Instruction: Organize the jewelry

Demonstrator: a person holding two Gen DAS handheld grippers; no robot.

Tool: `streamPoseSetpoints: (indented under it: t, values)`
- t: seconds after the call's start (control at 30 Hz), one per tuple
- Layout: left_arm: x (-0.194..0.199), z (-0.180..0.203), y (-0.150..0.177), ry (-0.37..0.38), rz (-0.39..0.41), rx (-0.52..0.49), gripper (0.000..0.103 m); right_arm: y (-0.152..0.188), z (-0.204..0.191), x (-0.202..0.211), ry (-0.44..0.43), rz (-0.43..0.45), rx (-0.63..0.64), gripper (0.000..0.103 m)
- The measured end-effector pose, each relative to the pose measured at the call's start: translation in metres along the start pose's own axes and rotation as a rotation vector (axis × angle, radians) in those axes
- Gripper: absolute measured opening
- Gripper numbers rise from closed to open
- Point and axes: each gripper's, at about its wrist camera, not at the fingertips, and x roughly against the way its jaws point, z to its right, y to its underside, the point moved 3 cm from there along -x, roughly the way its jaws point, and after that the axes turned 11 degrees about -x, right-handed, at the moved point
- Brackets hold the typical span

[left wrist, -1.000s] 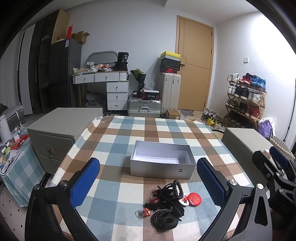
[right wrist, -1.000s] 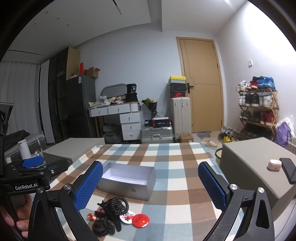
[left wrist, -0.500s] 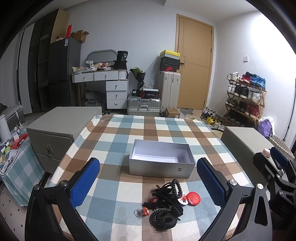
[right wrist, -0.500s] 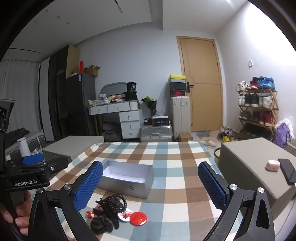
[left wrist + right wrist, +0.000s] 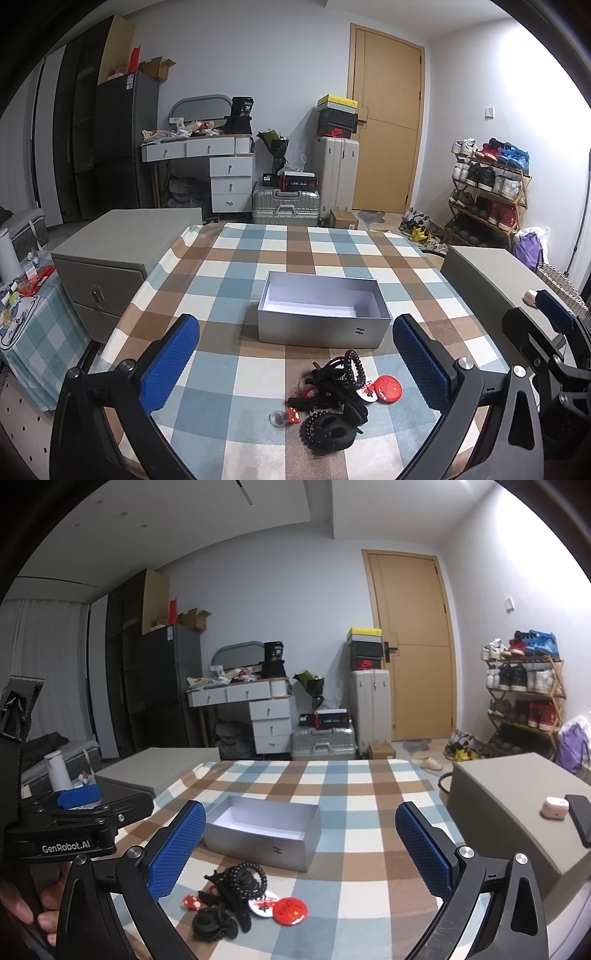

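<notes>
An open, empty silver box [image 5: 323, 315] stands mid-table; it also shows in the right wrist view [image 5: 262, 830]. In front of it lies a pile of black hair ties, a bead bracelet and clips [image 5: 332, 398], with a red round badge [image 5: 387, 387] and a small red-and-clear piece [image 5: 284, 417]. The same pile [image 5: 231, 897] and red badge [image 5: 291, 910] show in the right wrist view. My left gripper [image 5: 295, 365] is open and empty, held above the pile. My right gripper [image 5: 301, 853] is open and empty, to the right of the pile.
The table wears a blue, brown and white checked cloth [image 5: 258, 258]. Grey cabinets stand at its left [image 5: 110, 254] and right [image 5: 517, 812]; the right one carries a pink earbud case [image 5: 554, 808] and a phone [image 5: 580, 821]. Furniture, suitcases and a shoe rack [image 5: 487, 192] line the room.
Both grippers have drifted slightly; the box and pile sit a little differently in each view. Both stay open and empty. Nothing on the table has moved.
</notes>
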Motion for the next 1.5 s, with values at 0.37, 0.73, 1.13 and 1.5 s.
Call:
streamPoseSetpoints:
  t: [0.37,0.73,1.13,1.5]
  values:
    - [0.001,-0.002,0.000,0.023,-0.004,0.008,0.102,0.003,0.001,-0.005,-0.011,-0.021,-0.012,0.103]
    - [-0.009,-0.022,0.019,0.033,-0.044,0.027,0.102,0.014,-0.004,-0.027,-0.113,-0.115,-0.007,0.103]
    - [-0.036,-0.040,0.061,0.101,-0.137,0.090,0.102,0.069,0.000,-0.108,-0.294,-0.434,-0.144,0.103]
    - [-0.049,-0.056,0.085,0.149,-0.195,0.131,0.102,0.095,0.002,-0.150,-0.351,-0.583,-0.182,0.091]
